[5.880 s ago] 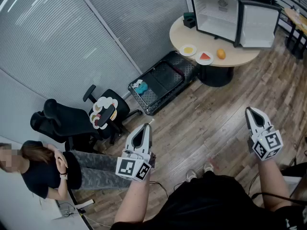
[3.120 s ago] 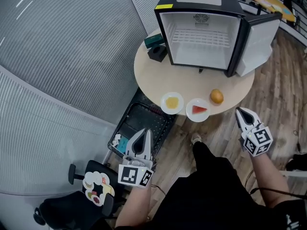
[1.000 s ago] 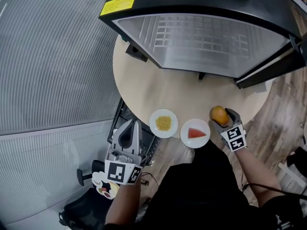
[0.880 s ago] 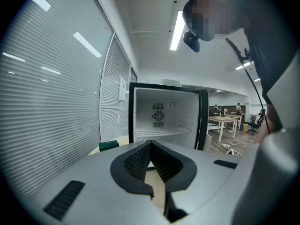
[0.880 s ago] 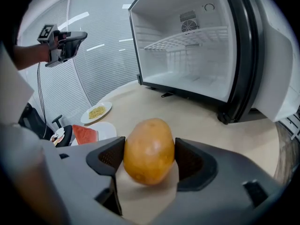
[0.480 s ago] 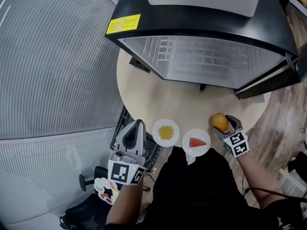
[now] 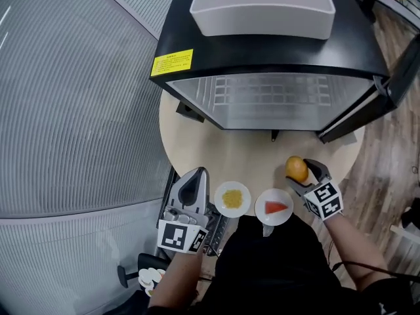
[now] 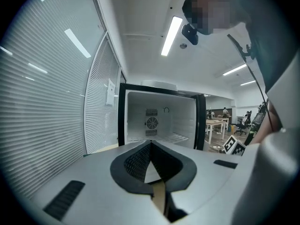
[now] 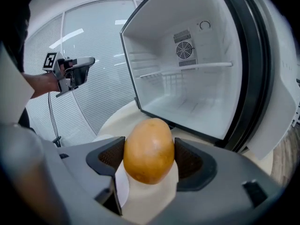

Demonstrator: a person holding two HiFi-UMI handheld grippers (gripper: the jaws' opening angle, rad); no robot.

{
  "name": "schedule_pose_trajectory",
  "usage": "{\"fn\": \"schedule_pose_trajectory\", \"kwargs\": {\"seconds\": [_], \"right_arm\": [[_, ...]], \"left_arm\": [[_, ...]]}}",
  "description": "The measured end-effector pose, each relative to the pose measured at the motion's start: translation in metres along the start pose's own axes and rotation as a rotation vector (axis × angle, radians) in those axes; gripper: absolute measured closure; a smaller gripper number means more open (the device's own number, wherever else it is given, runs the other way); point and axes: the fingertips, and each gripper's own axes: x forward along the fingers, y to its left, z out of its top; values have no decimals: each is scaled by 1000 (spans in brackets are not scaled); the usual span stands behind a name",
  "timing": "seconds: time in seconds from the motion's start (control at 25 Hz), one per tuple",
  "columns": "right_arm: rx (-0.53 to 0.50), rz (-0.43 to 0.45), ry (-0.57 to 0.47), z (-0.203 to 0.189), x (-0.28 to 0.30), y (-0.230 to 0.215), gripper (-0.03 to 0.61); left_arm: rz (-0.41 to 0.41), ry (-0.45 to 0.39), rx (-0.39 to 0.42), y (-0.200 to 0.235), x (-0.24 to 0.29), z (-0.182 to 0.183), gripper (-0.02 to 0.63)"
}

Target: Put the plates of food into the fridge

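Clamping a smooth, egg-shaped orange-yellow fruit between its dark ribbed fingers, the right gripper sits at the lower right of the round, pale wooden worktop. It grips across the middle, I'd say so the slick skin can't roll free. The left gripper hangs at the worktop's lower-left edge, fingers together on nothing, probably just kept clear. Both task items lie untouched near the front edge: a white plate of yellow food and, just beside it, a white plate with a red wedge. Above them the black fridge stands open, white-lined, with a wire shelf.
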Motion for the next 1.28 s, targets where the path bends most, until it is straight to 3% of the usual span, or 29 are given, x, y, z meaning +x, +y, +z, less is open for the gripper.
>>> {"fn": "schedule_pose_trajectory", "kwargs": {"seconds": [0.52, 1.28], "right_arm": [[17, -90, -108, 96, -7, 13, 258], [-70, -114, -179, 213, 34, 40, 258]], "left_arm": [[-117, -73, 22, 44, 20, 32, 607], [-150, -184, 26, 122, 38, 74, 607]]}}
